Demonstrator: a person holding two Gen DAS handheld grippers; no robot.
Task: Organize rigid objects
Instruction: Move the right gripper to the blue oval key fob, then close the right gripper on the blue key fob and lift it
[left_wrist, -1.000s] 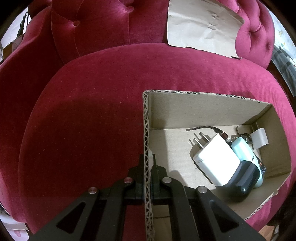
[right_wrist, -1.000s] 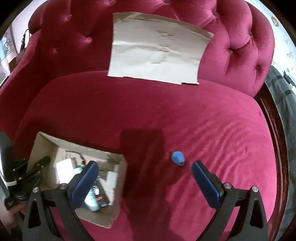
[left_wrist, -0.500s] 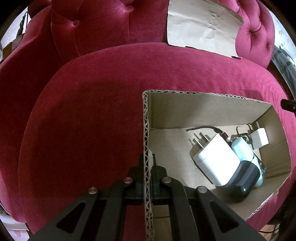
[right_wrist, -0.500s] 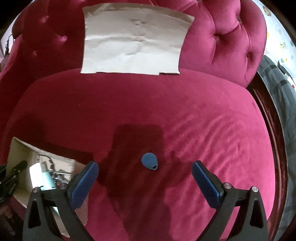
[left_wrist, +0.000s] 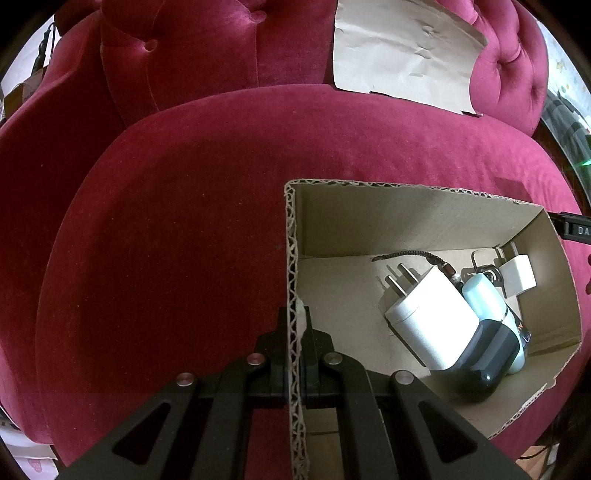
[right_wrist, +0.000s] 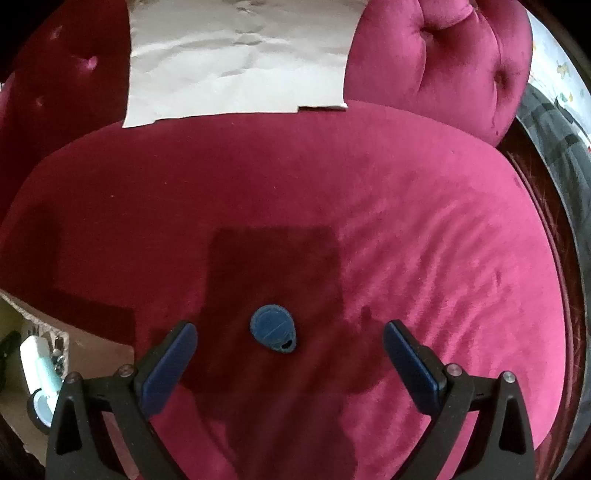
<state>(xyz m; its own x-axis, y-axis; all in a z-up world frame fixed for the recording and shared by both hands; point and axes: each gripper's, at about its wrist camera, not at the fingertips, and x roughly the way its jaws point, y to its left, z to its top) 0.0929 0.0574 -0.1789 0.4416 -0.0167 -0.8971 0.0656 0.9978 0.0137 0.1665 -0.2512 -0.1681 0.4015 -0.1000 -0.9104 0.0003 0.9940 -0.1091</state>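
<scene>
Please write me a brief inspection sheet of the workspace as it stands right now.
Surface: crimson velvet sofa seat, soft and slightly rumpled.
Job's things: small blue teardrop-shaped plastic tag lies alone on the seat; open brown cardboard box holds a white wall charger, a pale teal cylinder, a dark rounded case and a small white plug cube.
Clutter: creased brown paper sheet leaning on the backrest.
Grippers: left gripper clamped on the box wall; right gripper open, straddling the tag.
Cables: short braided dark cable inside the box.
Surroundings: tufted sofa backrest.
</scene>
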